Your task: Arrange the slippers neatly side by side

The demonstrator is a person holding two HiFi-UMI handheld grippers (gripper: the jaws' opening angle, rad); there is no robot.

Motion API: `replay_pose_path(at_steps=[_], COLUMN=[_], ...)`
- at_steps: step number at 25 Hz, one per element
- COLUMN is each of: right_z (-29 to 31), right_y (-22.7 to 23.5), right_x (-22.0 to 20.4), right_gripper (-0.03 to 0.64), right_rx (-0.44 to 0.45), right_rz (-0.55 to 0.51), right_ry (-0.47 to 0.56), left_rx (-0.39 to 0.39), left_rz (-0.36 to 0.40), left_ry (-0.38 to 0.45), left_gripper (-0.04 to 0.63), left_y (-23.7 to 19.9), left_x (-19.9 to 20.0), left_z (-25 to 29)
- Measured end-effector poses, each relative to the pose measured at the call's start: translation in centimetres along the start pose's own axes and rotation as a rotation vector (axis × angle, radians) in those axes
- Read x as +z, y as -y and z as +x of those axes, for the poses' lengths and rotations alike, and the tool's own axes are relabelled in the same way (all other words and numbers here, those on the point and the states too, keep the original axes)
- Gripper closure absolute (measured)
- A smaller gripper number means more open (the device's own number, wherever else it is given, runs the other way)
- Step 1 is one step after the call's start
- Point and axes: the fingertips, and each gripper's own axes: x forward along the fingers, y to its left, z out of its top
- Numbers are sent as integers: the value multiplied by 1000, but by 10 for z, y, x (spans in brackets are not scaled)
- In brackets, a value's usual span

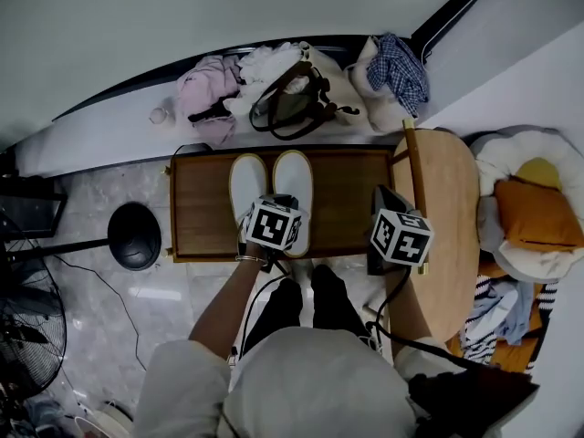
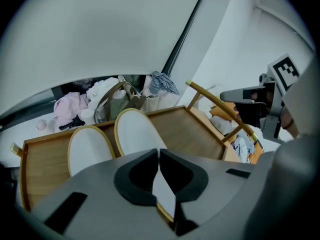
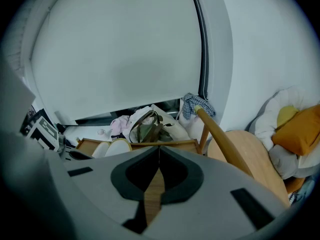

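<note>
Two white slippers lie side by side, toes pointing away from me, on a low wooden table (image 1: 345,199): the left slipper (image 1: 246,185) and the right slipper (image 1: 293,182). My left gripper (image 1: 276,206) hovers over the heel of the right slipper, its jaws shut with nothing between them. In the left gripper view both slippers, left (image 2: 89,150) and right (image 2: 135,133), lie just ahead of the left gripper (image 2: 159,152). My right gripper (image 1: 387,210) is over the table's right end, jaws shut and empty. In the right gripper view, bare wood shows below the right gripper (image 3: 159,160).
A wooden chair (image 1: 445,210) stands right of the table. Behind the table lie a brown-handled bag (image 1: 294,109), pink clothes (image 1: 206,89) and a plaid cloth (image 1: 402,67). A black round object (image 1: 134,235) and a fan (image 1: 26,328) are left; cushions (image 1: 538,213) are right.
</note>
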Motion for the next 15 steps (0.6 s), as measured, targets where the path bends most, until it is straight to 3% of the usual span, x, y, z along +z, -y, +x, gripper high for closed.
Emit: replay_pose_path(at_steps=[15], right_z=[5], right_y=[4], right_x=[-17], right_gripper=[583], right_rx=[-9], right_rz=[9], right_ry=[-36], left_rx=[22], left_rz=[-12], left_ry=[-33], left_gripper=[568], left_y=[-12], left_x=[-9], left_z=[12])
